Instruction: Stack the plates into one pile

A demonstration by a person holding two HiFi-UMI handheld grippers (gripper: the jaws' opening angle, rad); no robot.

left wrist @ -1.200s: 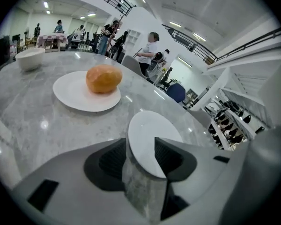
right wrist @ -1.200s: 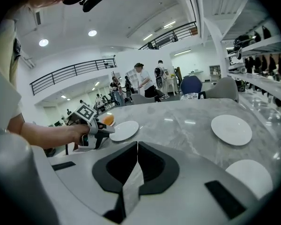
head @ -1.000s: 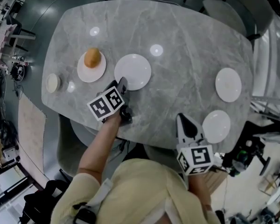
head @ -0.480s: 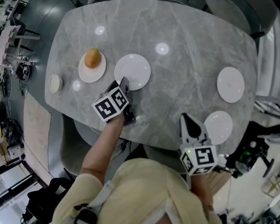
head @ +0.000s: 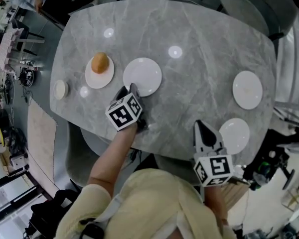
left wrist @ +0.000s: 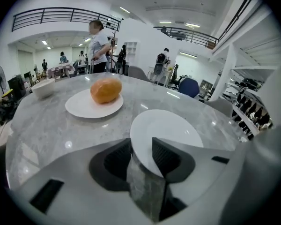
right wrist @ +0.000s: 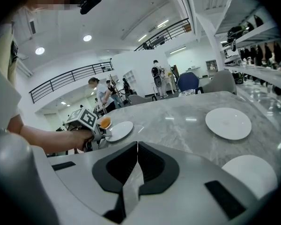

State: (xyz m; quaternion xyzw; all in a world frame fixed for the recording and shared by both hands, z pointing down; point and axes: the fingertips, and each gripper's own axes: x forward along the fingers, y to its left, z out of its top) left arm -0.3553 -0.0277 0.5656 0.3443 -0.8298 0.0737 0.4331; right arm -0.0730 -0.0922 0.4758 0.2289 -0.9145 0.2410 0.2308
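An empty white plate [head: 142, 76] [left wrist: 166, 130] lies at the table's middle left. My left gripper [head: 129, 89] [left wrist: 141, 156] is at its near rim, and the rim sits between the two jaws. The jaws have just been closing, but a gap of table still shows between them and the pads do not press on the plate. A second plate [head: 99, 73] [left wrist: 93, 104] to the left carries a bread roll [head: 99, 62] [left wrist: 105, 90]. Two more empty plates [head: 247, 89] [head: 234, 135] lie at the right. My right gripper [head: 199, 127] [right wrist: 136, 161] hovers shut and empty at the table's near edge, beside the nearer plate [right wrist: 252, 172].
A small bowl [head: 60, 89] [left wrist: 43, 87] stands at the table's far left edge. Chairs surround the grey marble table [head: 199, 59]. People stand in the hall beyond the table in the left gripper view.
The left gripper's marker cube has tipped and shifted slightly right and nearer at the plate's rim. The right gripper has hardly moved.
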